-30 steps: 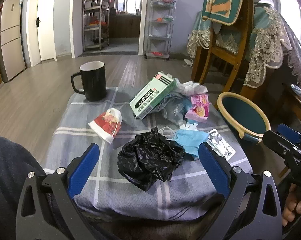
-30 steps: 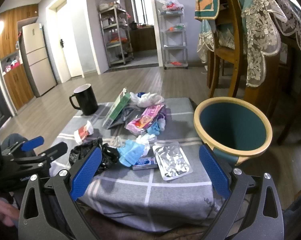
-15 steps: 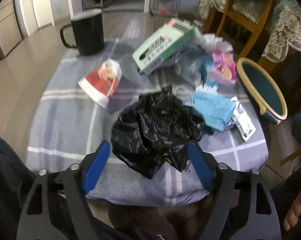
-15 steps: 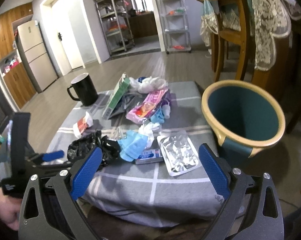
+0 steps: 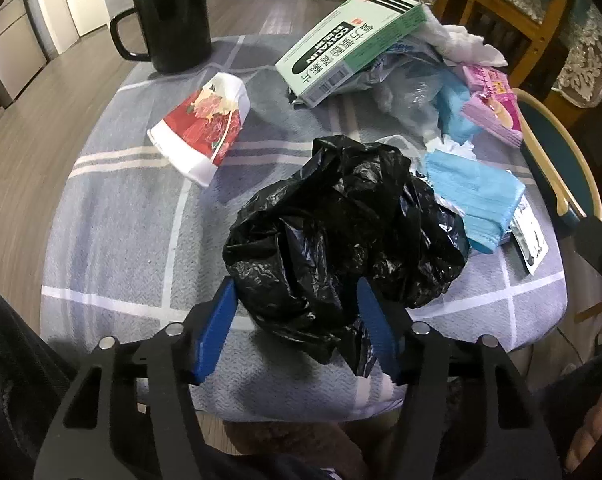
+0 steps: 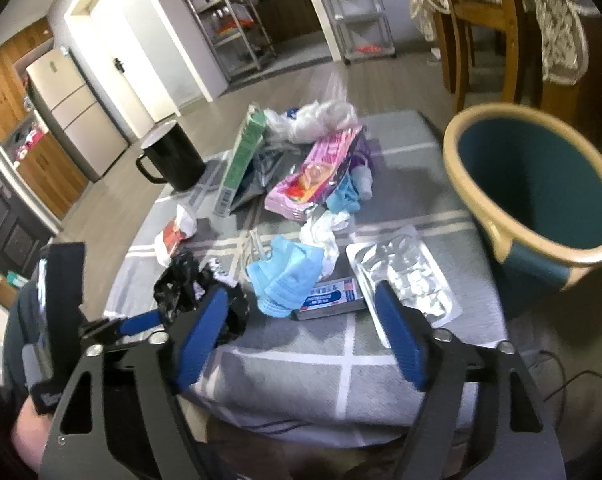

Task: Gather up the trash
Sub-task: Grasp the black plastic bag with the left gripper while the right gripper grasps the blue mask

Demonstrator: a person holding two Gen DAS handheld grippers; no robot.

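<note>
The left gripper [image 5: 297, 312] is closing its jaws around the near part of the crumpled black bag [image 5: 341, 224]; both blue pads are touching the plastic, pinching it. The bag is lying on the grey checked surface [image 5: 113, 240], near its front edge. Landmark: the black bag. Behind it to the left, a red-and-white wrapper [image 5: 201, 128] is lying flat; farther back, a black mug [image 5: 173, 20] is standing upright. Behind it to the right, a green box [image 5: 349, 44] is resting tilted on clear plastic. Just right of the bag, a blue face mask [image 6: 285, 276] is lying beside a foil blister pack [image 6: 405, 272]. The right gripper [image 6: 297, 324] is hovering with jaws spread, holding nothing, over the surface's front edge. The teal bin [image 6: 541, 184] is standing well right of the bag.
</note>
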